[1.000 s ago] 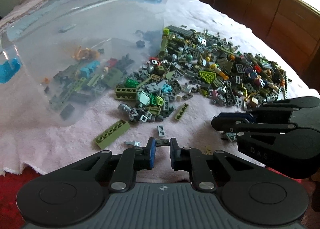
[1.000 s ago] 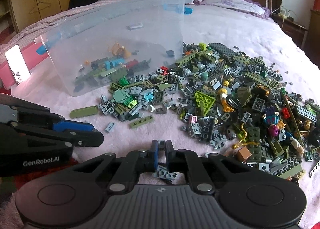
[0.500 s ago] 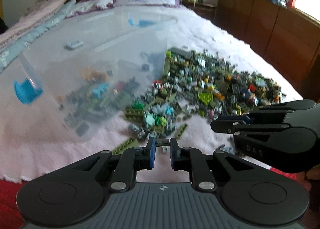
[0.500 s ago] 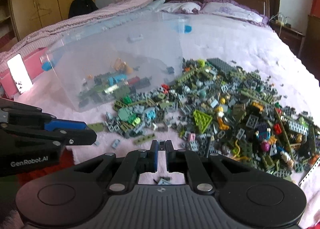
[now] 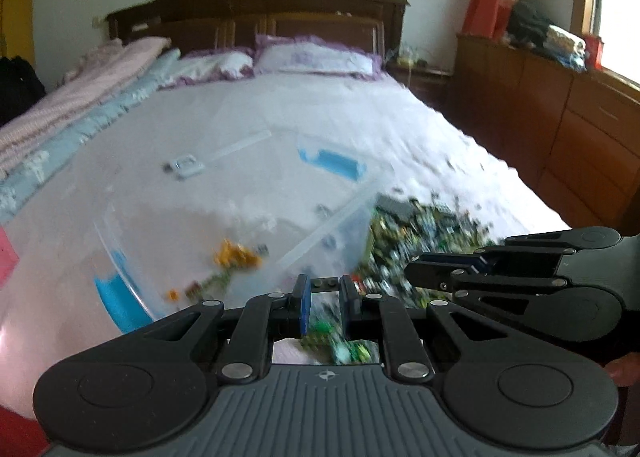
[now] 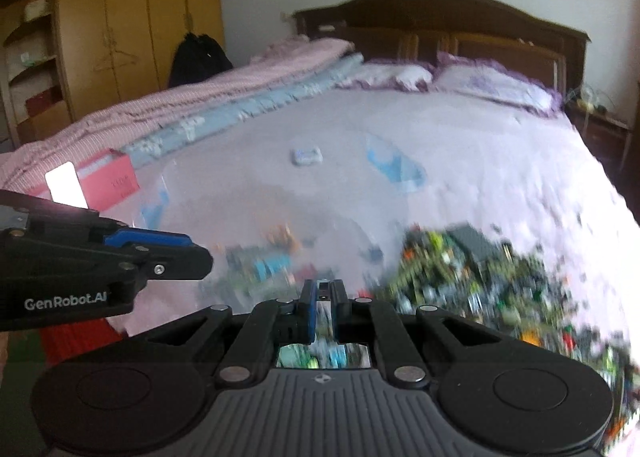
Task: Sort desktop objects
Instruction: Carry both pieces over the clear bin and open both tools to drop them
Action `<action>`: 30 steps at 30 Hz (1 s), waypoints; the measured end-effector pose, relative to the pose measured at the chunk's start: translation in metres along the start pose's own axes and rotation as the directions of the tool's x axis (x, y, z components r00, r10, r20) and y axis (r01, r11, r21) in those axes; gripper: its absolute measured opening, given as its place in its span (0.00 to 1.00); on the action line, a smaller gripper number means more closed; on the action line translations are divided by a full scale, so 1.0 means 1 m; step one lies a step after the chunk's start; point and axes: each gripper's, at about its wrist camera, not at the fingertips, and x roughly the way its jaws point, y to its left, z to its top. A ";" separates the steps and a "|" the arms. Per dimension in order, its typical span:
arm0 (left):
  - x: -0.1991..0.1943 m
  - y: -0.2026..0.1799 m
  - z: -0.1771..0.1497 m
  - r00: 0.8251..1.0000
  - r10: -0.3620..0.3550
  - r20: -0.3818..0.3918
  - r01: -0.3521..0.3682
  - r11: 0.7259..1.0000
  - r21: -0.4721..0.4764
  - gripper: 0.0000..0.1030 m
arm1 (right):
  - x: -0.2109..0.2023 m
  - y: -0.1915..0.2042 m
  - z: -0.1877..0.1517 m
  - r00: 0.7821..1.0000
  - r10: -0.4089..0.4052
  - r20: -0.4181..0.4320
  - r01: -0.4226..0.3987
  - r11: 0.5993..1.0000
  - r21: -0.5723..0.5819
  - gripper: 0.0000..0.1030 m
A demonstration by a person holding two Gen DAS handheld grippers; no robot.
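Observation:
A heap of small building bricks [image 5: 420, 241] lies on the bed, blurred; it also shows in the right wrist view [image 6: 480, 277]. A clear plastic bin [image 5: 240, 225] with blue handles lies on its side left of the heap, with a few bricks inside; it shows in the right wrist view [image 6: 280, 217] too. My left gripper [image 5: 324, 285] is shut on a small dark grey brick [image 5: 325, 283] held between its fingertips above the bin's mouth. My right gripper [image 6: 323, 289] is shut on a small grey brick [image 6: 322, 289]. Each gripper shows from the side in the other's view.
The bed has a dark wooden headboard [image 5: 256, 9] and pillows [image 5: 316, 57] at the far end. A wooden dresser [image 5: 560, 113] stands on the right, a yellow wardrobe [image 6: 120, 17] on the left. A pink box [image 6: 104, 177] sits by folded blankets [image 6: 200, 105].
Both grippers have lifted and tilted up, each still holding its brick, so the heap and bin have dropped low in both views and the headboard has come into sight.

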 end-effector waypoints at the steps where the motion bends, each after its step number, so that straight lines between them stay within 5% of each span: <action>1: 0.001 0.004 0.006 1.000 0.012 0.006 -0.012 1.000 -0.001 0.16 | 0.002 0.002 0.007 1.000 0.007 0.008 -0.007 1.000 -0.008 0.08; 16: 0.047 0.053 0.041 0.994 0.105 -0.040 -0.106 0.994 -0.036 0.16 | 0.075 0.023 0.086 0.997 0.070 -0.023 -0.072 0.996 -0.059 0.08; 27: 0.039 0.052 0.031 0.992 0.121 -0.030 -0.122 0.991 -0.052 0.49 | 0.063 0.017 0.073 0.999 0.039 -0.001 -0.039 0.998 -0.038 0.25; 30: 0.030 0.043 0.025 0.994 0.110 -0.016 -0.111 0.993 -0.041 0.51 | 0.049 0.009 0.059 1.000 0.027 0.000 -0.027 0.999 -0.023 0.26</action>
